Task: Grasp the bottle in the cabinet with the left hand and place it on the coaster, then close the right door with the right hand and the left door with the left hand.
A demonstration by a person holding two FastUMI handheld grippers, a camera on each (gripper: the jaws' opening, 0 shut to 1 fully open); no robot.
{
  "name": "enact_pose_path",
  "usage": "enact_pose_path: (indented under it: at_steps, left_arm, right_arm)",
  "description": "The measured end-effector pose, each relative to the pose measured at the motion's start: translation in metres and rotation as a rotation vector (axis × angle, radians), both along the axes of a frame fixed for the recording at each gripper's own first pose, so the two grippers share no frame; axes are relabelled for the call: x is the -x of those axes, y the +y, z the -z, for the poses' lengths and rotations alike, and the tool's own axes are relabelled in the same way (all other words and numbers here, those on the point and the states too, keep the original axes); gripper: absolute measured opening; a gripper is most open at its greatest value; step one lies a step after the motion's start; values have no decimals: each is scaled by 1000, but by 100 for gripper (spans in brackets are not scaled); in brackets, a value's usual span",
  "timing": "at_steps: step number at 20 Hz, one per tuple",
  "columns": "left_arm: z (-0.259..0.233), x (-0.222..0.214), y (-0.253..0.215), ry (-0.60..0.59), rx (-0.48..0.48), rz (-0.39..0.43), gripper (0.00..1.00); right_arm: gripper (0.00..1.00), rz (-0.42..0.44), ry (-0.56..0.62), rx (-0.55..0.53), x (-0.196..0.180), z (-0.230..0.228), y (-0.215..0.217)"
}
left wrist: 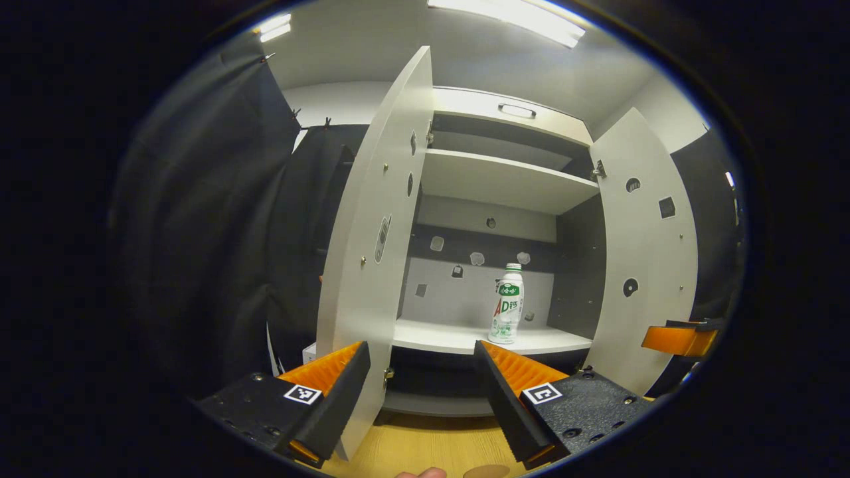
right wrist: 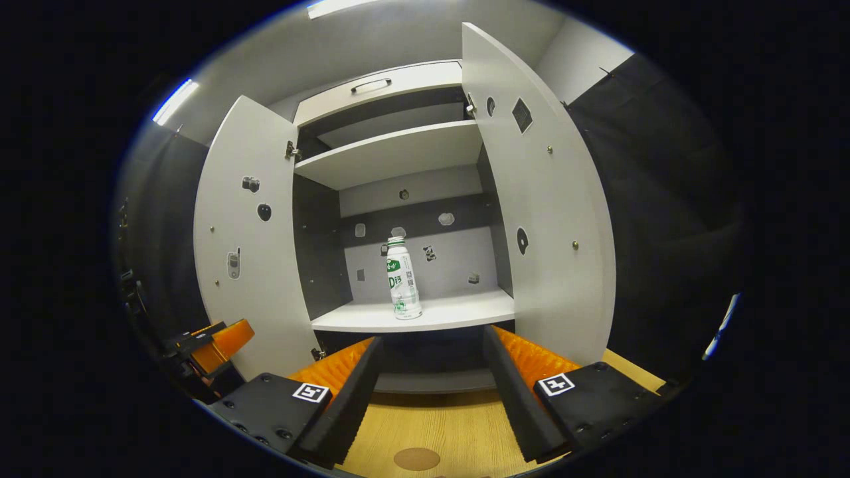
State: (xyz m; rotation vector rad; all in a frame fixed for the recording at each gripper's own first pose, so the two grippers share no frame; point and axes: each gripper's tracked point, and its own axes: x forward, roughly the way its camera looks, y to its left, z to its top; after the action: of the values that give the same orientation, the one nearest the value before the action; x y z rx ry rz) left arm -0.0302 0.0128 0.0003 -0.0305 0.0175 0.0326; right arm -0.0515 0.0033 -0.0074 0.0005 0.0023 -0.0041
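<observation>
Both doors swung wide, nothing yet lifted. Left hand-held gripper (left wrist: 420, 372) released, fingers spread and holding nothing, aimed into the cabinet (left wrist: 505, 179). Drink bottle (left wrist: 507, 304) standing upright on the middle shelf (left wrist: 458, 338), long axis vertical, ahead of and slightly right of that gripper's centre line, well apart. Right hand-held gripper (right wrist: 431, 372) likewise released and empty. Coaster (right wrist: 416, 458) flat on the tabletop (right wrist: 458, 425), near the grippers
</observation>
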Motion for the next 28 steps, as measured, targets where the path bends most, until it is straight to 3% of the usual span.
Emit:
enact_pose_path:
  at_steps: [4, 8, 16, 19, 20, 21, 24, 25, 26, 28]
  left_arm:
    - [-14, -27, -19, 2, 14, 89, 95]
    - [-28, -70, -60, 18, 101, 218, 95]
    - [-22, -173, -151, 33, 39, 412, 95]
    - [-12, -212, -176, 26, 50, 433, 95]
    - [-6, -224, -181, 27, 52, 433, 94]
    - [2, -237, -183, 35, 48, 416, 95]
    - [29, -273, -182, 70, 23, 351, 95]
    - [38, -283, -178, 81, 7, 328, 95]
    - [45, -291, -178, 87, -1, 312, 95]
    - [52, -303, -182, 82, 1, 313, 95]
  right_arm:
    - [98, 1, -18, 4, 4, -7, -2]
    - [98, 2, -30, 23, 13, -15, -6]
    - [98, 41, -15, 87, 34, -18, -31]
    - [98, 46, -10, 87, 36, -16, -32]
    - [89, 53, -8, 75, 36, -14, -34]
    - [98, 56, -5, 56, 36, -12, -33]
    - [98, 49, 0, -5, 39, -9, -31]
    - [89, 54, -3, -11, 39, -9, -33]
    - [98, 61, -8, -10, 40, -11, -36]
    - [98, 90, -14, 5, 41, -12, -46]
